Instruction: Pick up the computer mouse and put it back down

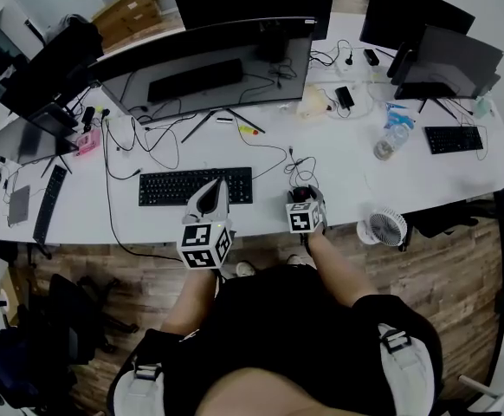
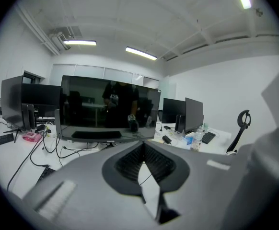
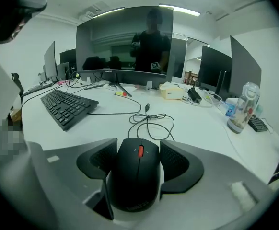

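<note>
Head view: left gripper [image 1: 210, 199] hangs over the black keyboard [image 1: 196, 185], and the right gripper [image 1: 305, 201] sits near the white desk's [image 1: 356, 176] front edge.

Left gripper view: jaw tips are touching with nothing between them, curved monitor [image 2: 106, 111] ahead.

Right gripper view: jaws are squeezed onto both sides of the black computer mouse [image 3: 135, 176], with a coiled cable [image 3: 151, 121] just beyond.

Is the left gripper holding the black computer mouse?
No, the left gripper is empty; the black red-wheeled computer mouse sits in the right gripper.
</note>
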Available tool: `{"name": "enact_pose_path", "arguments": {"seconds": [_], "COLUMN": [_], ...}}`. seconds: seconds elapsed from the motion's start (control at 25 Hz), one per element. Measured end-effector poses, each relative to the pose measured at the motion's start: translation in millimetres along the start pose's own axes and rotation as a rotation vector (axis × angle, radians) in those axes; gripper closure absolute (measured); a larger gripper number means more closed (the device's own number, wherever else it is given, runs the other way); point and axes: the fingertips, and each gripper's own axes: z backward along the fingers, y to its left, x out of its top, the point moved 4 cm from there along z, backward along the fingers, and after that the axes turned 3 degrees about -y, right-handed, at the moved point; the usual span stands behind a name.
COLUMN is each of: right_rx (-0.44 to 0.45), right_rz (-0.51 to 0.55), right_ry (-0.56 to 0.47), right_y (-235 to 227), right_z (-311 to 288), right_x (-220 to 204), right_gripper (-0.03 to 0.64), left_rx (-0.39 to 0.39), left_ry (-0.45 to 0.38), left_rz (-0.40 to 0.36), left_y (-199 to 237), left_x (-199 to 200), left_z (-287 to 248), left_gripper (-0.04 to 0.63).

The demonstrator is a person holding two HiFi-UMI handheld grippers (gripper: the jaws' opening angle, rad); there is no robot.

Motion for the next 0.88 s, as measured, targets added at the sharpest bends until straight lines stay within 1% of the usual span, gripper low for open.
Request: {"name": "enact_pose_path", "arguments": {"seconds": [0.24,0.44,0.52,0.56,0.64,0.68,0.8,0.88], "right_rx": [0.012,0.034,0.027,0.023,0.022,0.024,0.055,0.045], "right_rz": [-0.001,-0.028,-0.039,-0.039,-0.037,-0.041,-0.070,-0.066], "right_ry": [0.019,-0.011,-0.052,-0.088,-0.195,-0.267,-0.535,-0.687], "right_y": [3,4,3,3,1,0,-3,-7], "right_z": [-5,-8,-3,3,22,35,90,130], "right_x": [-12,-10,-1,9,44,68,148,195], "right_gripper": [0.348,0.350,0.349,0.348,0.348,0.350,0.363,0.514], "left_rx": [-0.002,-0.008,-0.011,-0.012,-0.016,-0.018,-0.024,-0.026], "left_ry": [0.002,-0.001,-0.003,-0.004,-0.008,-0.009,-0.018,-0.029], "left_rz": [-0.005,-0.004,-0.001,0.001,0.005,0.007,0.011,0.013], "left_y": [-1,-4,-5,-5,-6,-6,-5,-4], "left_x": [-1,-1,-2,-2,-2,-2,-1,1], "left_z": [-1,-3,-3,-3,-4,-5,-7,-9], "left_gripper": [0.541,0.541,0.541,0.541,0.541,0.541,0.541,0.541]}}
